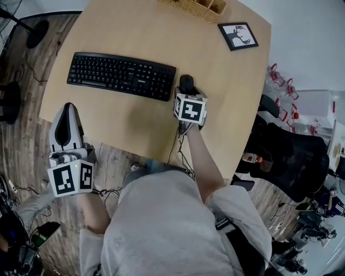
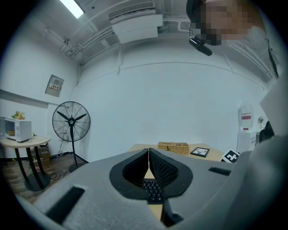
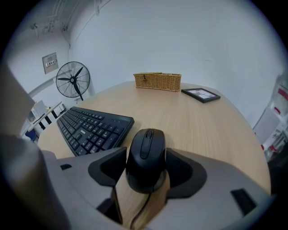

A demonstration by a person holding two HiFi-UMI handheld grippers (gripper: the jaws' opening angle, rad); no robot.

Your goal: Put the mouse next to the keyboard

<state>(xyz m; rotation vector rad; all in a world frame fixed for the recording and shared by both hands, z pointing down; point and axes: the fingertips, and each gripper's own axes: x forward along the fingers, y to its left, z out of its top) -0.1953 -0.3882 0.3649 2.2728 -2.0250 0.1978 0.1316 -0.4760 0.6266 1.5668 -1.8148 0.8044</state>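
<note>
At the lower left of the head view, the left gripper (image 1: 68, 108) hangs off the near edge of the table (image 1: 135, 126), pointing up the frame. Its own view shows the jaws pressed together with nothing between them.

Right of it, in the upper middle of the frame, a black keyboard (image 1: 121, 75) lies flat on the pale wood, slightly slanted.

Just past the keyboard's right end sits the black mouse (image 1: 186, 83), close beside it but not touching. The right gripper (image 1: 186, 92) comes at it from the near side. In the right gripper view the two jaws press against the mouse's left and right flanks, so it is gripped. Its cable trails back under the gripper towards the person. The mouse looks to be on the table or barely above it; I cannot tell which.

At the upper right edge of the table are a wicker basket (image 1: 199, 7) and a small picture frame (image 1: 237, 35), well apart from the mouse.

Judging by this, the task is nearly done: the mouse is already beside the keyboard. What seems left is to settle it, open the jaws and draw the gripper back without dragging the cable.
</note>
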